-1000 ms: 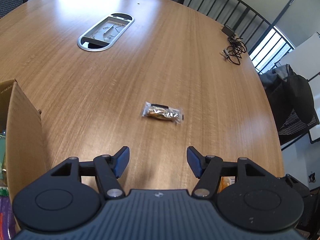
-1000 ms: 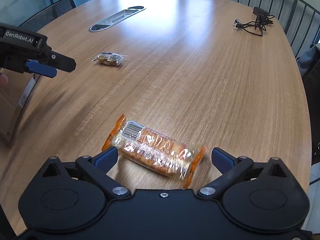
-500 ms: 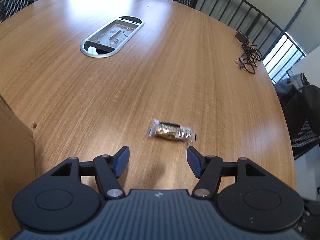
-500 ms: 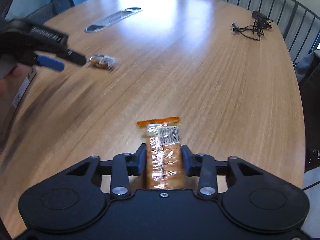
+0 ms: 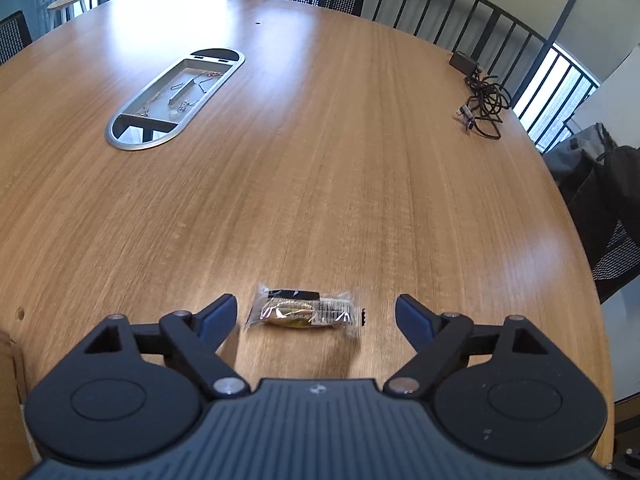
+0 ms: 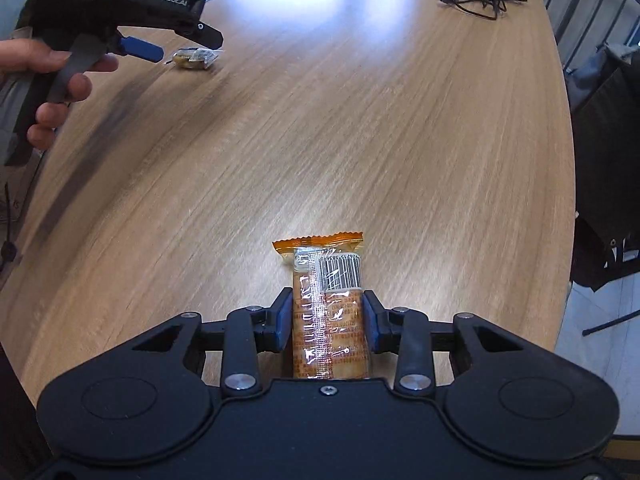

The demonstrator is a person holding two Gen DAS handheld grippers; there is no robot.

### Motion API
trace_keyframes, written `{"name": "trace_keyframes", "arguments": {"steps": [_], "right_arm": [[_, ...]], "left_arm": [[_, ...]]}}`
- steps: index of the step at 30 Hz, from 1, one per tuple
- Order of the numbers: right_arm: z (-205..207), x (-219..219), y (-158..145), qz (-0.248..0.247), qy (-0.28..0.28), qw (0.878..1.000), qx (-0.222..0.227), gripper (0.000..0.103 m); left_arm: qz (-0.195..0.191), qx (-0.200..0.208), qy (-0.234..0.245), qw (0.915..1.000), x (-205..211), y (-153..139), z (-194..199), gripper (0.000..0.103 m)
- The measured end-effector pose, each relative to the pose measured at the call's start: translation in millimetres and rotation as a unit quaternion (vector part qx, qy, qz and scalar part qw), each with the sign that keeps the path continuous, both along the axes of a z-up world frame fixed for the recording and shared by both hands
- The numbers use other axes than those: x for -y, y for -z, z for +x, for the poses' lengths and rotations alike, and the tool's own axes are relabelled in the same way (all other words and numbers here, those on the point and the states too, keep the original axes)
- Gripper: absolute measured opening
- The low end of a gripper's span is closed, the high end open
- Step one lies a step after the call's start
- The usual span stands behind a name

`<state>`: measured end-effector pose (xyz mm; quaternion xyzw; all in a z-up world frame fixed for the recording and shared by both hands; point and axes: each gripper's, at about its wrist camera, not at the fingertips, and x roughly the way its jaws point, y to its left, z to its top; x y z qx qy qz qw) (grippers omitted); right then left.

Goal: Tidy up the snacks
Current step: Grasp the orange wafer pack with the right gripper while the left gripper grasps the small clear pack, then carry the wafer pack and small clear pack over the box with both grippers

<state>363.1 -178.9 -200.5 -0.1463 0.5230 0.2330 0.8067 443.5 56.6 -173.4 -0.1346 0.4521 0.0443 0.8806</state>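
Note:
A small clear-wrapped golden snack [image 5: 303, 313] lies on the wooden table between the open fingers of my left gripper [image 5: 316, 314], which hovers just over it. It also shows in the right wrist view [image 6: 195, 58], under the left gripper [image 6: 156, 50]. My right gripper [image 6: 327, 322] is shut on an orange cracker pack [image 6: 328, 304], held lengthwise and pointing forward above the table.
A metal cable tray [image 5: 176, 96] is set into the table at the far left. A charger and tangled cable [image 5: 480, 100] lie at the far right edge. A cardboard box corner [image 5: 10, 364] is at the left. Chairs and a bag [image 5: 600, 208] stand past the table's right edge.
My left gripper moved forward and opened wider around the small snack. My right gripper closed on the cracker pack, which turned lengthwise, and lifted it.

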Motion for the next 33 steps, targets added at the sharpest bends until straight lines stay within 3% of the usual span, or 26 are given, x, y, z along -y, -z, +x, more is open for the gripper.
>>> {"name": "trace_keyframes", "arguments": {"steps": [5, 12, 15, 17, 20, 26, 33], "right_arm": [[-6, 4, -1, 0.004, 0.006, 1.000, 0.000, 0.035], [-5, 11, 1, -0.002, 0.019, 1.000, 0.000, 0.035], [-3, 16, 2, 0.000, 0.028, 1.000, 0.003, 0.035], [-2, 16, 3, -0.002, 0.034, 0.999, 0.006, 0.035], [0, 18, 3, 0.000, 0.039, 0.999, 0.007, 0.035], [-1, 17, -1, 0.010, 0.041, 0.999, 0.013, 0.035], [0, 7, -14, 0.029, 0.037, 0.999, 0.021, 0.035]], "left_arm": [[0.011, -0.006, -0.009, 0.9999, 5, 12, 6, 0.087], [0.056, 0.006, -0.022, 0.9982, 11, 16, 5, 0.085], [0.078, 0.007, -0.020, 0.9967, 17, 16, 3, 0.076], [0.091, 0.009, -0.022, 0.9956, 18, 15, 2, 0.059], [0.089, 0.009, -0.019, 0.9958, 16, 13, 1, 0.053], [0.072, 0.005, -0.014, 0.9973, 10, 10, -9, 0.052], [0.051, 0.014, -0.017, 0.9984, 0, -15, -27, 0.052]]}}
